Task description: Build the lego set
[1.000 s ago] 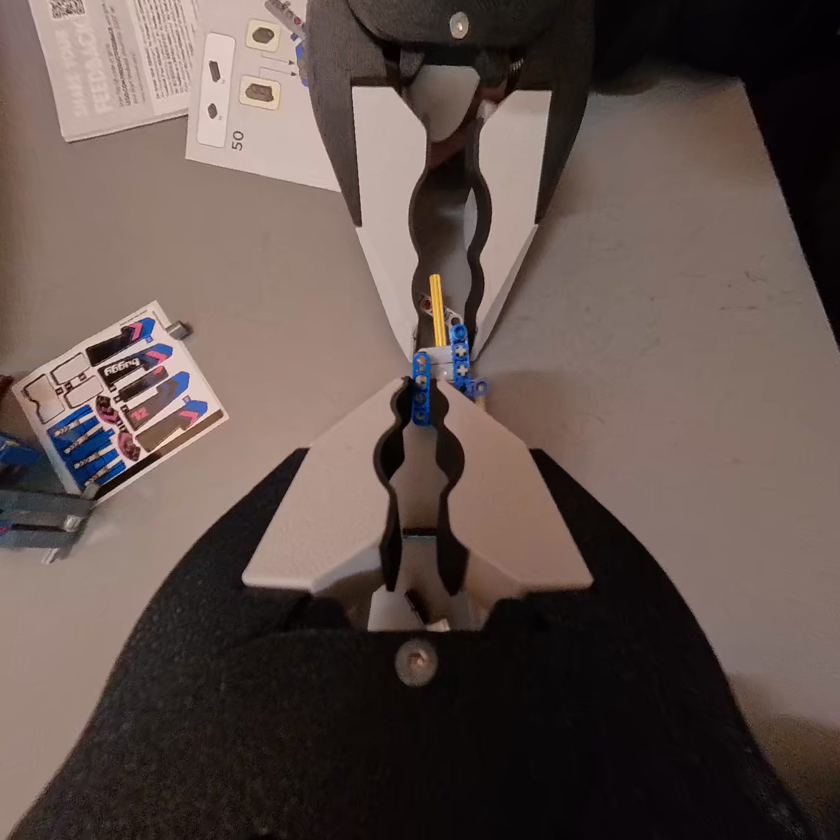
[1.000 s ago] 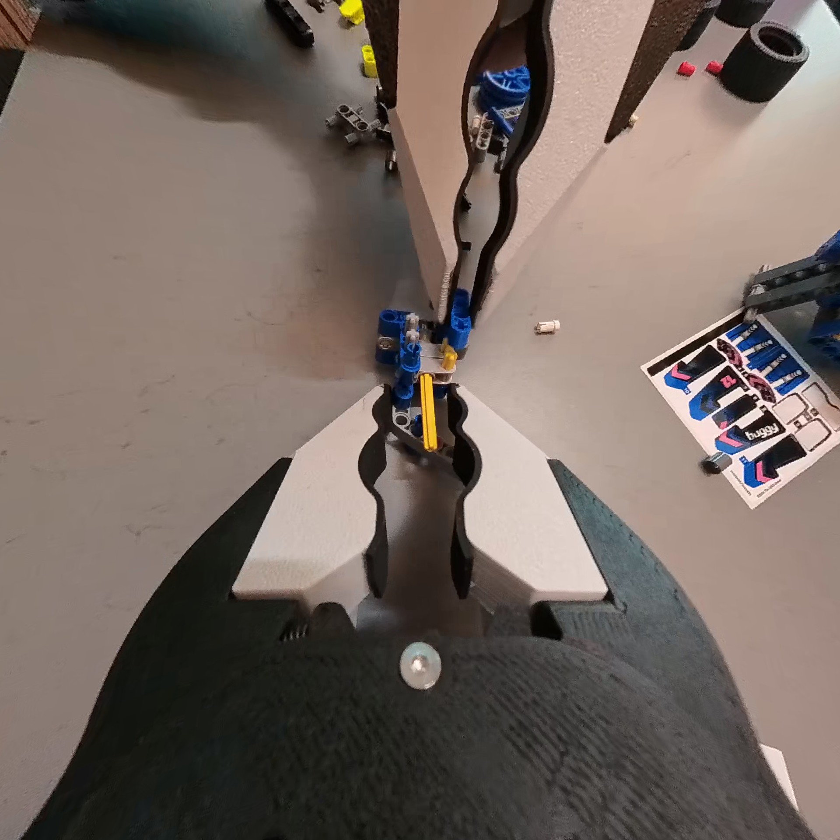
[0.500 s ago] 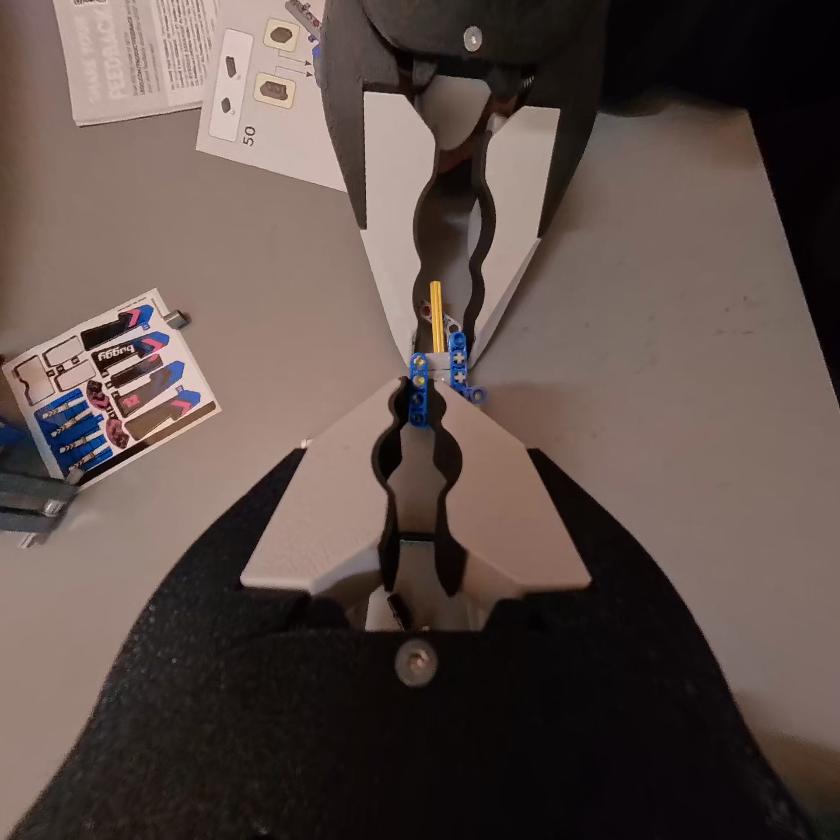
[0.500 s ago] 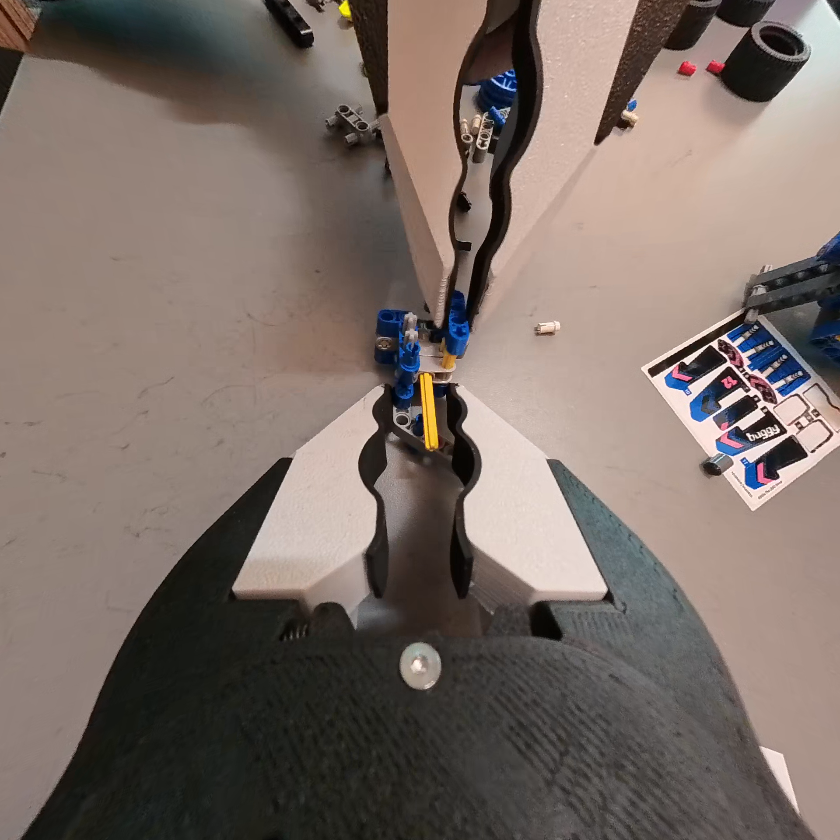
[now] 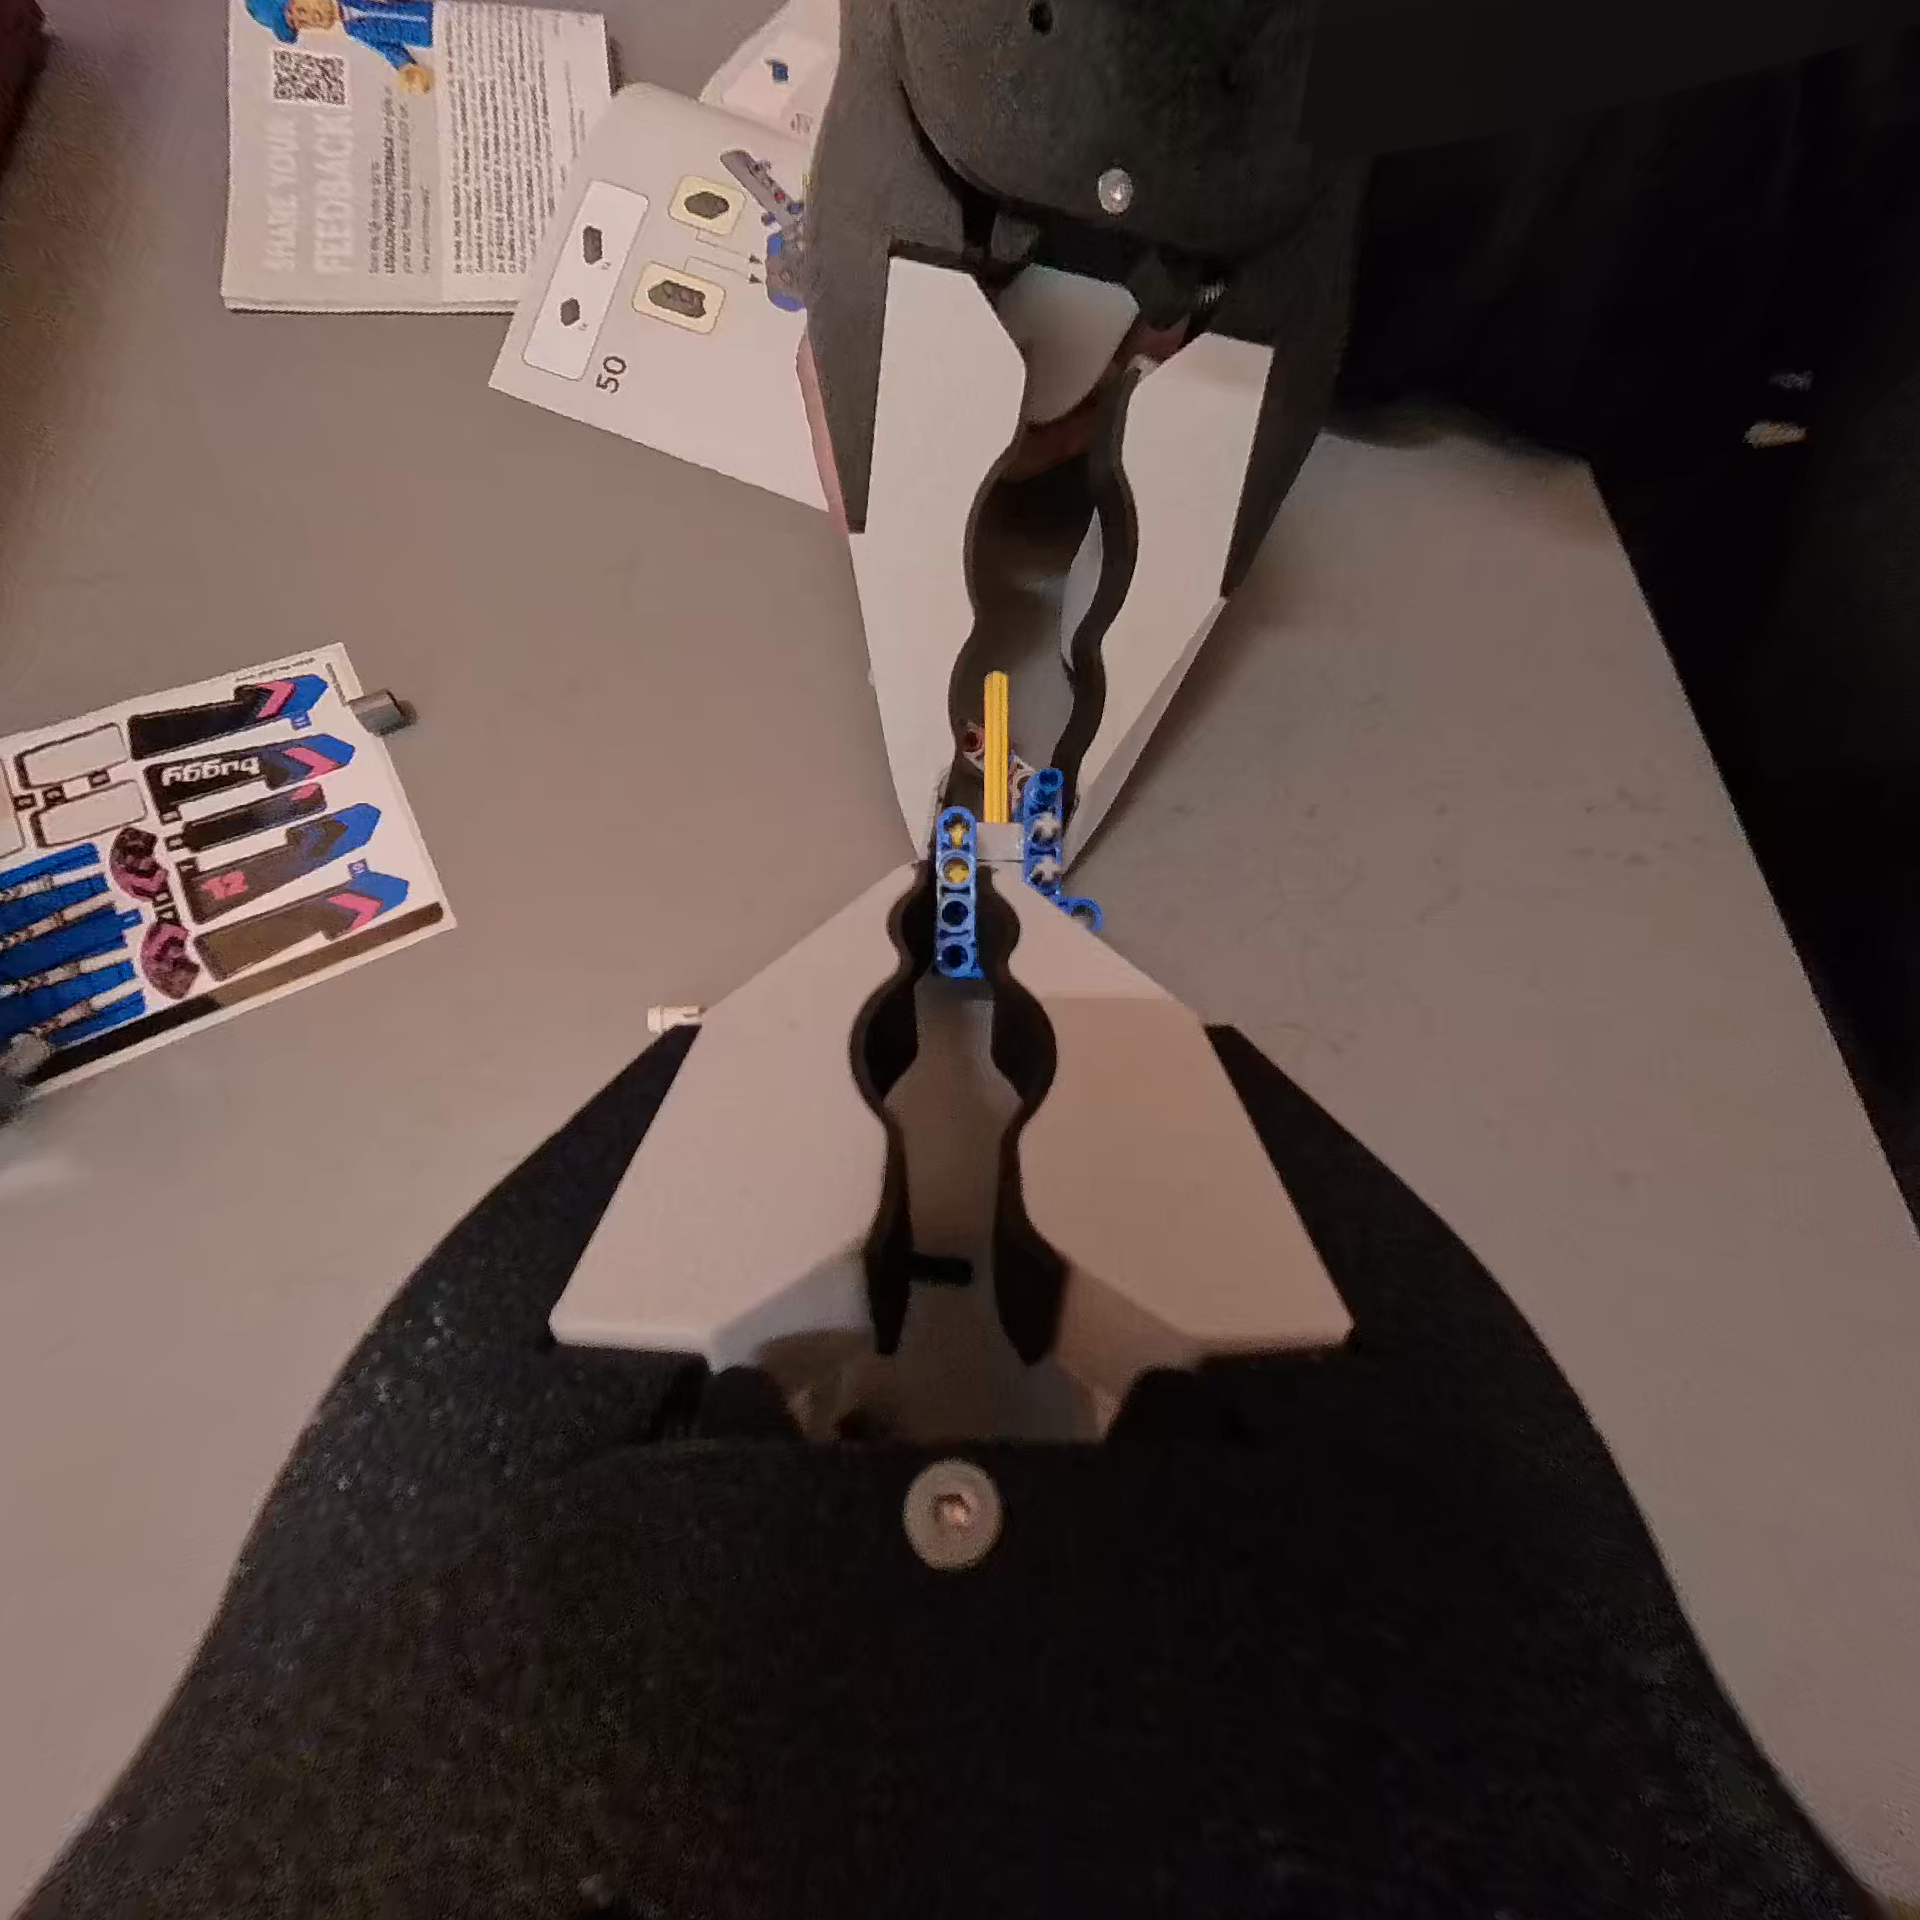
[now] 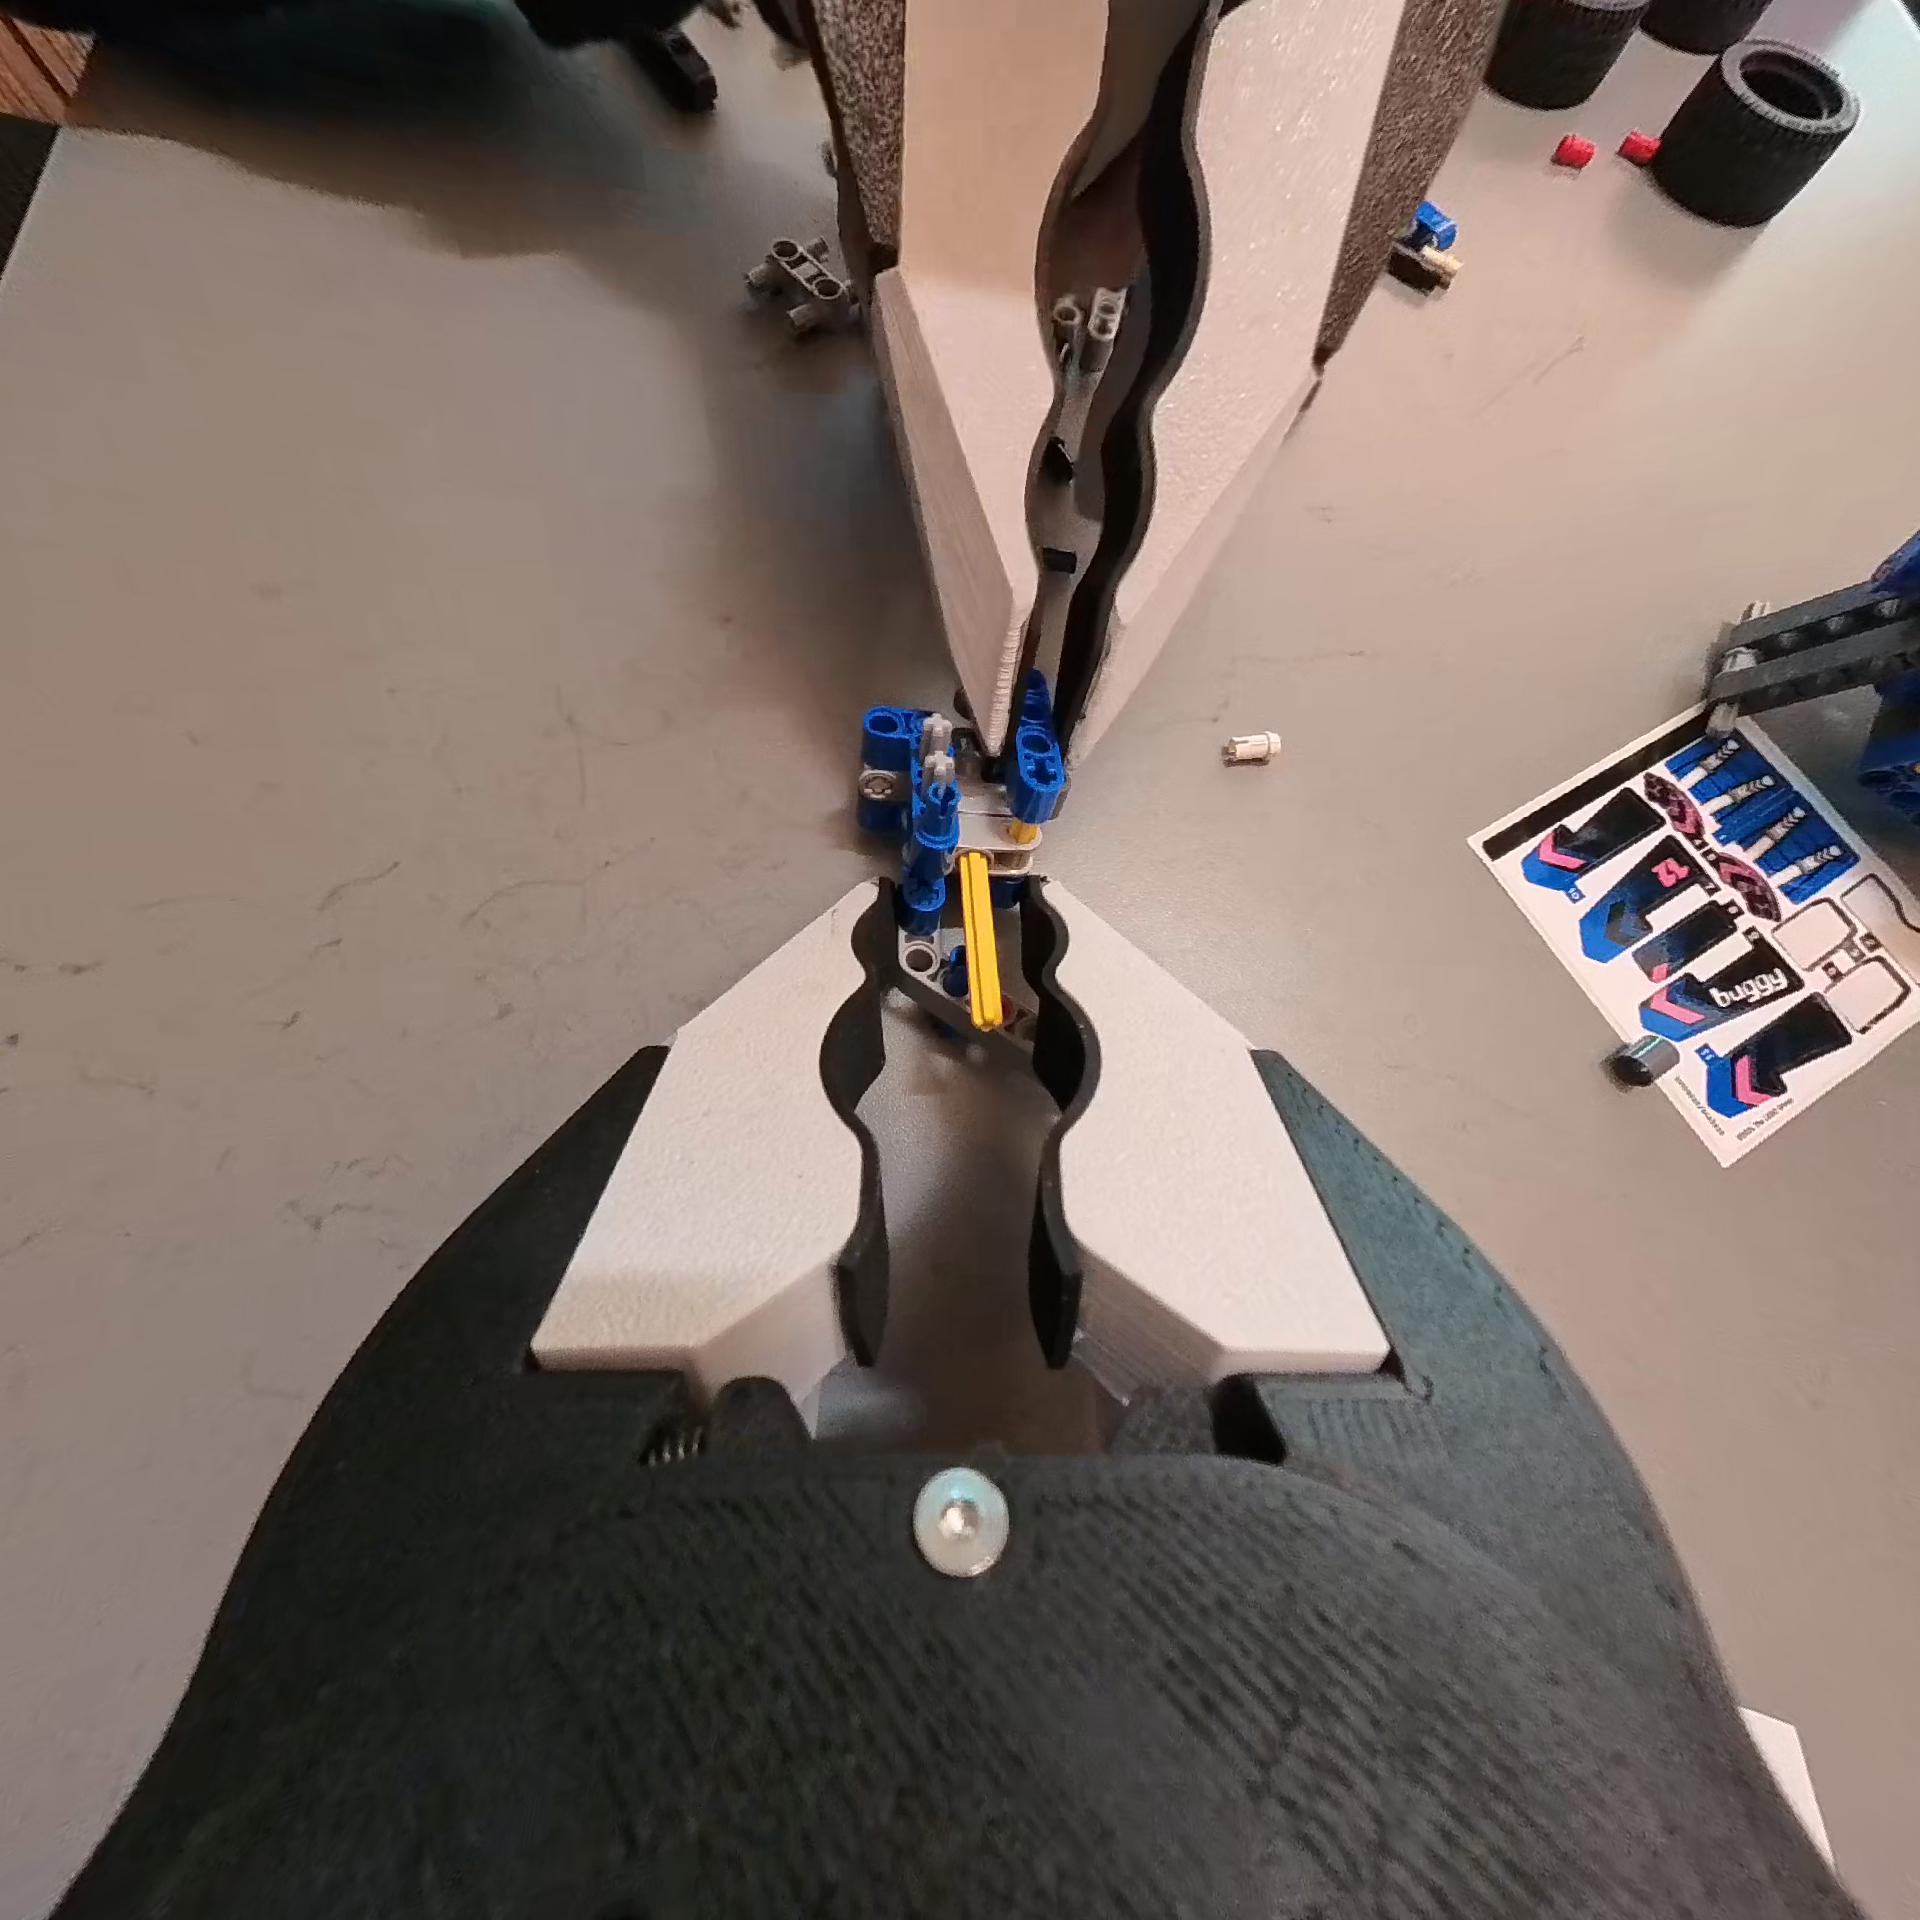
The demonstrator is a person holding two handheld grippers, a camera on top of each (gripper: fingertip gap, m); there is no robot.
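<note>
Head-on over the grey table [image 5: 1403,831], my left claw [image 5: 957,914] pinching the blue beam [image 5: 957,904] of a small lego assembly [image 6: 966,821], my right claw [image 6: 961,935] clamped around its far end, yellow axle [image 6: 978,956] between those fingers, sticker sheet [image 6: 1704,935] well aside.

Blue, grey and yellow lego assembly [image 6: 961,831], grey table [image 6: 416,623], blue, black and pink sticker sheet [image 6: 1704,914], black tyres [image 6: 1756,130]
</note>
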